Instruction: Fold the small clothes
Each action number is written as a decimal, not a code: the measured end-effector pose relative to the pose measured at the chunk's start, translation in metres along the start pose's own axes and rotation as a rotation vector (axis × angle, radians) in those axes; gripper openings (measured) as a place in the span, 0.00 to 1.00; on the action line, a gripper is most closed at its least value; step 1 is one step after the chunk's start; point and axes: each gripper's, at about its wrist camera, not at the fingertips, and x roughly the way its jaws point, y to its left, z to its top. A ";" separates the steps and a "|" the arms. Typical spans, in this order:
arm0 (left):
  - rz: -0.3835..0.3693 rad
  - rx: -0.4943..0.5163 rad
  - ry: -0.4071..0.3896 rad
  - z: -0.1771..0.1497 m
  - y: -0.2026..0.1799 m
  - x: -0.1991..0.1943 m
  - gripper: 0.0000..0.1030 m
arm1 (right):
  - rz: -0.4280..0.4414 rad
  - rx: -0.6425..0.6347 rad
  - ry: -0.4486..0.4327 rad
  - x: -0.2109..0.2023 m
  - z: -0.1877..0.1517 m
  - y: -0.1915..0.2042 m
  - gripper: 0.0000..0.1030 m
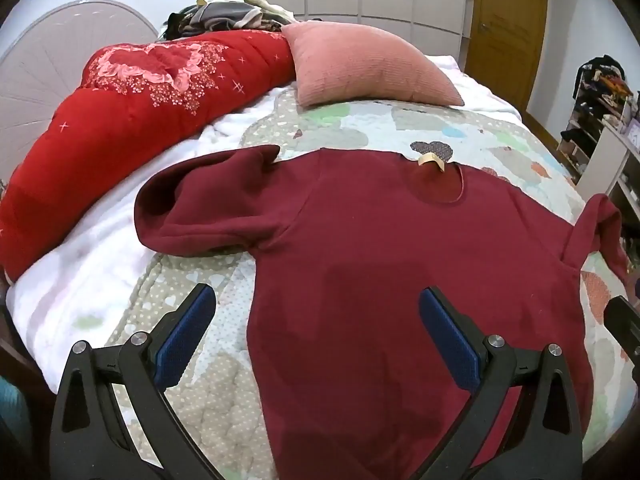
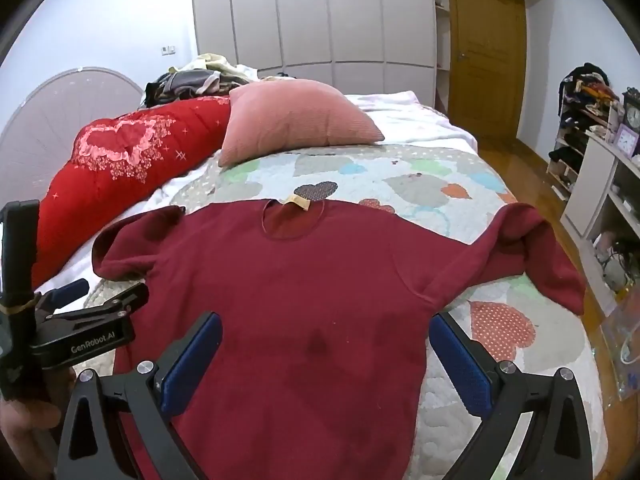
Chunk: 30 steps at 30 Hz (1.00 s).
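The red shirt (image 2: 288, 300) is lying flat on the bed (image 2: 400, 184), not folded yet. Both the left claw (image 1: 316, 336) and right claw (image 2: 324, 360) are hanging wide apart, holding nothing. Next, I think each is needing to pinch 1 sleeve.

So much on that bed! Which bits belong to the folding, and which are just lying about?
For the folding: maroon sweater, left gripper, right gripper.
Lying about: pink cushion, red quilt, clothes pile, patchwork bedspread.
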 end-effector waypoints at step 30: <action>0.000 -0.002 0.061 -0.005 -0.001 0.029 0.99 | 0.003 0.040 0.072 0.049 -0.002 0.003 1.00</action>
